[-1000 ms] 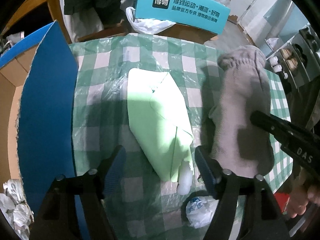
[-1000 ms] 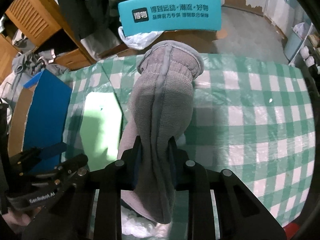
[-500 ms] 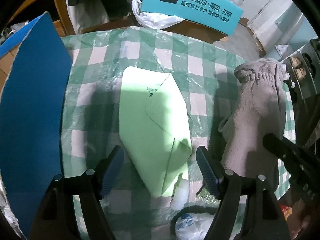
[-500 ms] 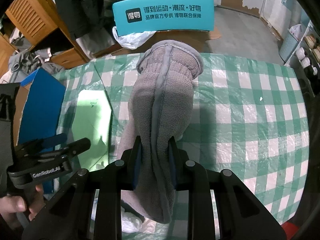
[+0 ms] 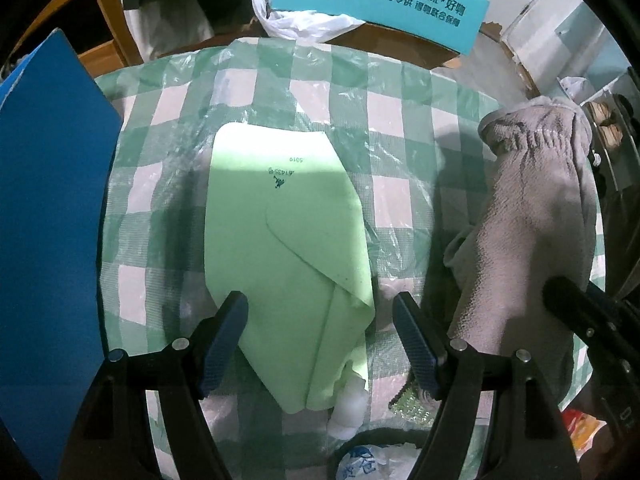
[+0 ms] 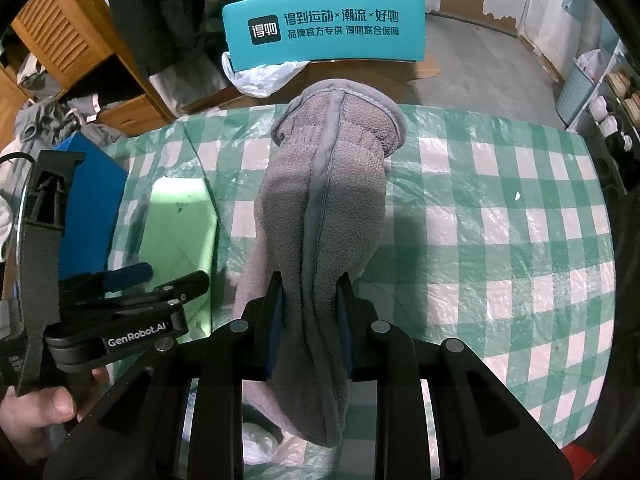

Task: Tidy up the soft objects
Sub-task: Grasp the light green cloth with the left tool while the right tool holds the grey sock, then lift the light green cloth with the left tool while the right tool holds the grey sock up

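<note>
Right wrist view, checked tablecloth [image 6: 500, 240], teal box [image 6: 324, 36] behind

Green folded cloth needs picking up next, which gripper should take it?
Left. The left gripper is open with the green folded cloth lying between its fingers, while the right gripper is shut on the grey glove.

The left gripper [image 5: 320, 344] now sits closer over the green cloth [image 5: 288, 248], its spread fingers flanking the cloth's near end. The grey glove [image 5: 532, 232] now hangs farther right of the green cloth.
</note>
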`<state>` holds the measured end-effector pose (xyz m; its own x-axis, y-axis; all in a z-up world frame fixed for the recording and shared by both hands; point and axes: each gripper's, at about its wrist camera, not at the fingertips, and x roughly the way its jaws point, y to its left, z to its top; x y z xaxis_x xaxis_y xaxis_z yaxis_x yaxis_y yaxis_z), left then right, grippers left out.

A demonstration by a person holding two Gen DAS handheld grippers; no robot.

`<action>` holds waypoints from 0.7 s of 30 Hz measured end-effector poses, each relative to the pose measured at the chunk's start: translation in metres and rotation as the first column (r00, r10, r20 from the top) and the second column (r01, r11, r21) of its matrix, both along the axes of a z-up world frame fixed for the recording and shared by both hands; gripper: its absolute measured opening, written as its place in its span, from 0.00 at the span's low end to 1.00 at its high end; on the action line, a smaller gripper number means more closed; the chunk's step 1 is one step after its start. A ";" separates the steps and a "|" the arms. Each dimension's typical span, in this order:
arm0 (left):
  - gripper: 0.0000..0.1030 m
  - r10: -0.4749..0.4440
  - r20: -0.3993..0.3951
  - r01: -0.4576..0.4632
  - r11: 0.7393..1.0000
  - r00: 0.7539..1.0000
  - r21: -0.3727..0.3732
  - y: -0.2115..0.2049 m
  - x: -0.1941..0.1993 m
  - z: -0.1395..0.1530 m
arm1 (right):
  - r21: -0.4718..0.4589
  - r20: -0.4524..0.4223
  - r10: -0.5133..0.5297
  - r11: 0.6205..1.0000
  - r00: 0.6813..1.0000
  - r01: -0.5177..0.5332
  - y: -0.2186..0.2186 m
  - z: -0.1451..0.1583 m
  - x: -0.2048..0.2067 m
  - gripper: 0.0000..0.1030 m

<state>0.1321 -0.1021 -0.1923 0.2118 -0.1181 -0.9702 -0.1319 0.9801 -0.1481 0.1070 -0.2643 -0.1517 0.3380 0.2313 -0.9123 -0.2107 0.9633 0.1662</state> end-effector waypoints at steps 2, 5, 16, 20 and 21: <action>0.74 -0.010 0.003 0.010 1.000 1.000 0.000 0.000 0.000 -0.001 | 0.001 0.000 0.000 1.000 1.000 0.000 0.000 0.000 0.000 0.22; 0.61 -0.026 0.018 0.025 0.999 1.000 0.032 -0.002 -0.002 0.000 | 0.003 0.001 0.001 1.000 1.000 -0.001 0.001 0.000 -0.001 0.22; 0.03 -0.043 0.031 0.043 0.999 0.999 0.011 0.008 -0.001 -0.005 | 0.009 0.002 -0.002 1.000 1.000 0.002 0.003 0.003 -0.002 0.22; 0.02 -0.057 0.033 0.058 0.998 0.998 -0.027 0.010 -0.004 -0.005 | 0.012 0.004 -0.003 1.000 1.000 0.003 0.004 0.006 -0.002 0.22; 0.01 -0.060 0.037 0.061 0.997 0.998 -0.036 0.010 -0.005 -0.004 | 0.014 0.006 -0.003 1.000 1.000 0.003 0.004 0.007 -0.002 0.22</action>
